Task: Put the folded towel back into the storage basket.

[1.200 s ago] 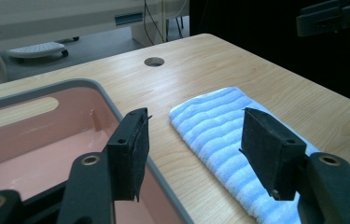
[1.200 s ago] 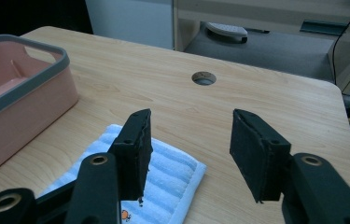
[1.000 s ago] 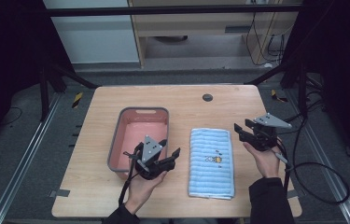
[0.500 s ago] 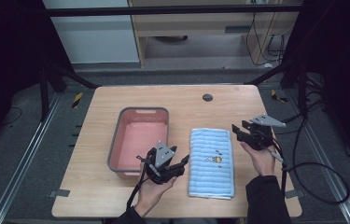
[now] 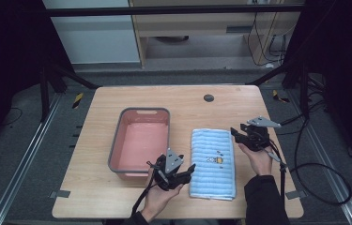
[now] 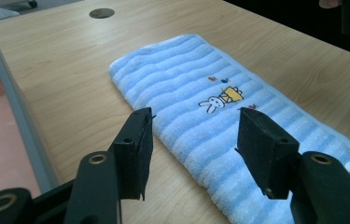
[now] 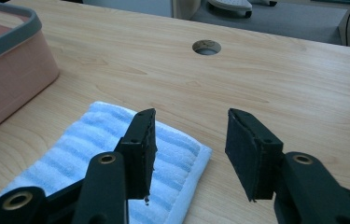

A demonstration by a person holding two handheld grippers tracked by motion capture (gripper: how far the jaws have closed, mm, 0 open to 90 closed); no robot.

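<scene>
Wooden surface [image 5: 94, 140], light grain, round cable hole [image 5: 208, 98] near the far edge.

Blue striped towel [image 5: 213, 162] lies flat, folded into a long rectangle, right of centre. Small rabbit print [image 6: 220, 99] on top. Pink bin [image 5: 140, 143] with a grey rim sits just left of the towel, not touching it, open side up.

Left hand-held gripper [image 5: 186, 173]: held by the left hand [image 5: 160, 202] at the near edge, between the bin's near corner and the towel's near-left edge. Jaws are apart with nothing between them. In the left gripper view [image 6: 192, 140] it looks along the towel's length, jaws hanging above the near-left part of the cloth and bare wood; bin rim at the left of that view. Contact with the towel: cannot tell.

Right hand-held gripper [image 5: 237, 136]: held by the right hand [image 5: 257, 159] at the towel's far-right corner, grey plate on top, cable [image 5: 314, 168] trailing off the right side. Jaws spread, empty. In the right gripper view [image 7: 189, 149] one jaw sits over the towel's corner, the other over bare wood beside it. Bin wall at upper left of that view, cable hole straight ahead.
</scene>
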